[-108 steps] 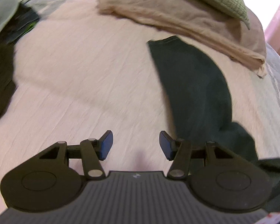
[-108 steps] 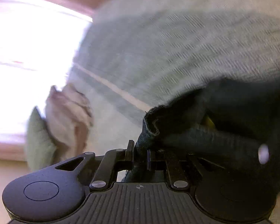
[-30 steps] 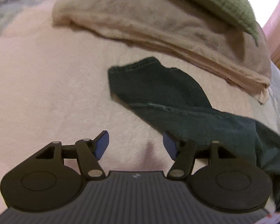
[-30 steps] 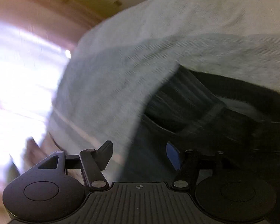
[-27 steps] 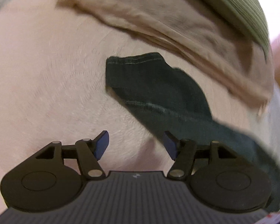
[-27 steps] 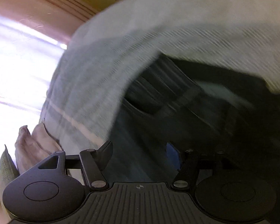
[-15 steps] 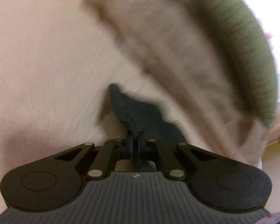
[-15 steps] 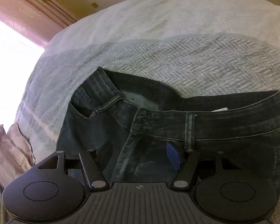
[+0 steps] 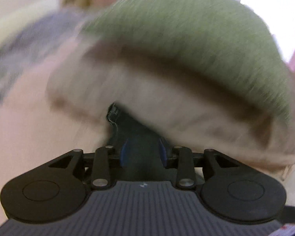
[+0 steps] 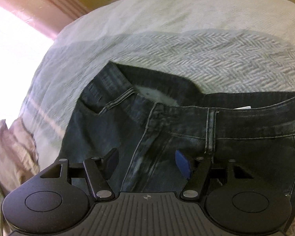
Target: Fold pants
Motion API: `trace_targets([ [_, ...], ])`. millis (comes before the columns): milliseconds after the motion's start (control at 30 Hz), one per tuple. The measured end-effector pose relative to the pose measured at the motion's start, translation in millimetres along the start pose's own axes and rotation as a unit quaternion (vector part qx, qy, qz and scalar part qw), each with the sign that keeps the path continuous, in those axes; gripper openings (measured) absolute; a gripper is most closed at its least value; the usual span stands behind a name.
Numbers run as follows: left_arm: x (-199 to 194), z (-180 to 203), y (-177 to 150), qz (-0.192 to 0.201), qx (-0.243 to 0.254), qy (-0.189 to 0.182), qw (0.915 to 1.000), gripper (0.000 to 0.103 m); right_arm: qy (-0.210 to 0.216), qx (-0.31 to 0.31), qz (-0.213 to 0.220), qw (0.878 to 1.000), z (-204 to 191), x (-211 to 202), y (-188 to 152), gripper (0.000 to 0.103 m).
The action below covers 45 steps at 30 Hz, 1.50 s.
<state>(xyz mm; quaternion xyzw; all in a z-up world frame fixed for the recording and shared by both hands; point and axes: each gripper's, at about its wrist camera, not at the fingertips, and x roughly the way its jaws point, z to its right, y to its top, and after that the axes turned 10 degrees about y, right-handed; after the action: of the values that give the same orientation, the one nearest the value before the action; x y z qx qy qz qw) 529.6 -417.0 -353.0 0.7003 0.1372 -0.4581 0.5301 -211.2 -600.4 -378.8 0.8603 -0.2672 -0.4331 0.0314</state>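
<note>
Denim hem (image 9: 116, 125) sits between left gripper (image 9: 142, 153) pads (just reopened, previously clamped).

Pants (image 10: 186, 129): dark washed denim, matt, pale topstitched seams. Bedspread (image 10: 186, 59): pale woven cloth, herringbone texture, matt. Pillow (image 9: 186, 39): green ribbed cloth; blanket (image 9: 147, 106) under it beige, soft, fuzzy. Both grippers (image 9: 142, 153) (image 10: 146, 162): matt black plastic, ribbed grey housing, shiny metal pins, blue pads (image 10: 182, 162).
</note>
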Motion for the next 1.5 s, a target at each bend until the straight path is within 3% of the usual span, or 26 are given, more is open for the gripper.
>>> trace_targets([
  [67,24,-41,-31,-0.048,-0.05,0.003,0.9976,0.034,-0.004,-0.012,0.004,1.0,3,-9,-1,0.061],
  [167,58,-87,-68,-0.1,-0.13,0.005,0.9865,0.034,-0.025,-0.007,0.012,1.0,15,-18,-8,0.061],
  [267,83,-99,-83,-0.09,-0.209,-0.033,0.9732,0.044,-0.05,0.001,0.006,0.999,26,-20,-18,0.061],
  [300,90,-94,-80,-0.082,-0.218,-0.035,0.9718,0.056,-0.056,0.002,0.005,0.998,28,-20,-22,0.061],
  [367,107,-84,-76,-0.072,-0.198,-0.013,0.9775,0.05,-0.068,0.002,0.004,0.998,31,-21,-29,0.061],
  [433,111,-70,-73,-0.044,-0.147,0.027,0.9877,0.001,-0.079,0.001,0.005,0.997,33,-23,-34,0.061],
  [567,66,-83,-57,0.074,-0.097,0.028,0.9921,0.003,-0.097,-0.006,0.013,0.995,39,-31,-39,0.061],
  [633,49,-92,-54,0.11,-0.063,0.016,0.9918,0.003,-0.099,-0.013,0.021,0.995,41,-42,-38,0.061],
  [667,50,-93,-57,0.11,-0.04,0.019,0.9929,0.003,-0.1,-0.014,0.028,0.995,43,-48,-38,0.061],
  [767,92,-82,-84,0.036,0.032,0.074,0.9961,0.008,-0.086,-0.014,0.048,0.995,54,-66,-36,0.061],
  [833,87,-80,-106,0.052,0.04,0.098,0.993,0.016,-0.069,-0.017,0.054,0.996,64,-78,-37,0.061],
  [1000,31,-125,-133,0.019,-0.023,0.079,0.9965,0.019,-0.059,-0.034,0.087,0.994,100,-125,-35,0.061],
  [1133,-58,-183,-179,-0.019,-0.057,0.07,0.9957,0.034,-0.029,-0.019,0.086,0.996,142,-126,-23,0.061],
  [1200,-104,-214,-213,-0.036,-0.081,0.077,0.9931,0.035,-0.007,-0.026,0.079,0.997,156,-116,-16,0.061],
  [1300,-170,-251,-273,-0.06,-0.101,0.102,0.9878,0.046,0.019,-0.039,0.059,0.997,175,-93,-6,0.061],
  [1367,-205,-266,-312,-0.066,-0.113,0.117,0.9846,0.051,0.061,-0.037,0.054,0.996,183,-87,-1,0.06],
  [1433,-236,-280,-352,-0.08,-0.135,0.12,0.9802,0.052,0.095,-0.041,0.048,0.993,185,-89,4,0.05],
  [1500,-255,-287,-388,-0.092,-0.164,0.113,0.9757,0.054,0.103,-0.051,0.032,0.993,186,-89,8,0.05],
])
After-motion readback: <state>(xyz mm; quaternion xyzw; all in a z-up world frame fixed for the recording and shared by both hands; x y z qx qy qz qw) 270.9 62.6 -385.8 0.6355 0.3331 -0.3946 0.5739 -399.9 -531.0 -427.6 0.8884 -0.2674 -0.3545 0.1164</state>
